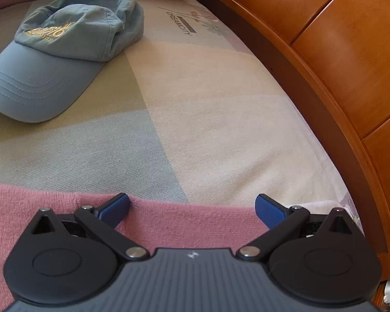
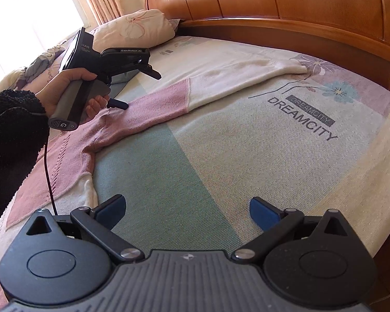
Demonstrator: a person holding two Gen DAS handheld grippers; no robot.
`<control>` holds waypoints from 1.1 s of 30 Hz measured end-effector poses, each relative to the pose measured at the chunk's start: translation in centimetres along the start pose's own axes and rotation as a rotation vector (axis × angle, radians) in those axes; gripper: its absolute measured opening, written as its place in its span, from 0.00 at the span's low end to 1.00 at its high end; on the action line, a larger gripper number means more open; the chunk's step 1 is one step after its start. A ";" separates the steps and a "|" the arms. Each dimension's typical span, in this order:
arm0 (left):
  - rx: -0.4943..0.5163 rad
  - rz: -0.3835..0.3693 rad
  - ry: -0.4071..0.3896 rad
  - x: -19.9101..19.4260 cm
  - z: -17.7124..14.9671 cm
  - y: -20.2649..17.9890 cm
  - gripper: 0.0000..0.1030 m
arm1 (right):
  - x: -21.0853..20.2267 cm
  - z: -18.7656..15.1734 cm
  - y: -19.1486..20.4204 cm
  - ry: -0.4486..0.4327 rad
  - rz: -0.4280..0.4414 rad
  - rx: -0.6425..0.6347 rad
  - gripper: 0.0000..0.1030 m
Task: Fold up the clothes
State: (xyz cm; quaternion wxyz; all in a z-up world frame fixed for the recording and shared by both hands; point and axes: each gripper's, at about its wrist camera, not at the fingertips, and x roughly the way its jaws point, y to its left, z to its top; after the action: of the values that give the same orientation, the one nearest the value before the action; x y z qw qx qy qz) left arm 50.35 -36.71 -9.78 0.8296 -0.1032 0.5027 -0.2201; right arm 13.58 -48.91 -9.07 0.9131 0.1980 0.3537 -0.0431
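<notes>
Two grippers: both are seen over the bed, each with nothing between its fingers.
Left gripper (image 1: pixel 192 208): jaws are spread wide above the pink part of the sweater (image 1: pixel 189 223); nothing is gripped. It is seen from the right wrist too, held by a hand (image 2: pixel 65 88) in a black sleeve (image 2: pixel 10 140), far left.
Right gripper (image 2: pixel 187 208): jaws are spread wide over bare bedsheet (image 2: pixel 221 156), just right of the sweater's near hem.
Sweater: pink and cream, it is laid flat on the left of the bed, with one sleeve (image 2: pixel 221 78) stretched out right toward the headboard (image 2: pixel 299 5), its cream cuff lying on a printed flower.
Cap (image 1: pixel 65 52): blue, with gold lettering, it is set on the sheet, far left of the left gripper, well apart from the sweater.
Pillow (image 2: pixel 135 31): cream, it is set at the far end beside the headboard.
</notes>
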 end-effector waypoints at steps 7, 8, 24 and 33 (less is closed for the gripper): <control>-0.007 -0.040 -0.007 -4.3 -0.2 0.7 0.99 | 0.0 0.1 -0.2 -0.004 0.001 0.009 1.00; 0.003 -0.040 -0.014 -5.3 -0.5 1.0 0.99 | 0.0 0.1 -0.2 -0.005 0.002 0.012 1.00; -0.089 -0.012 -0.023 -4.9 -2.1 5.9 0.99 | -0.2 0.0 -0.4 -0.009 0.000 0.021 1.00; -0.069 0.002 -0.035 -3.2 -0.4 5.7 0.99 | -0.1 0.0 -0.4 -0.008 -0.004 0.016 1.00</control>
State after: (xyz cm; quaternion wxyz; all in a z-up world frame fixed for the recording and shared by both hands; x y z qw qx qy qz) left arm 50.20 -30.18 -9.71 0.8344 -0.1348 0.4957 -0.1999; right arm 13.42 -49.28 -9.11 0.9127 0.2047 0.3503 -0.0485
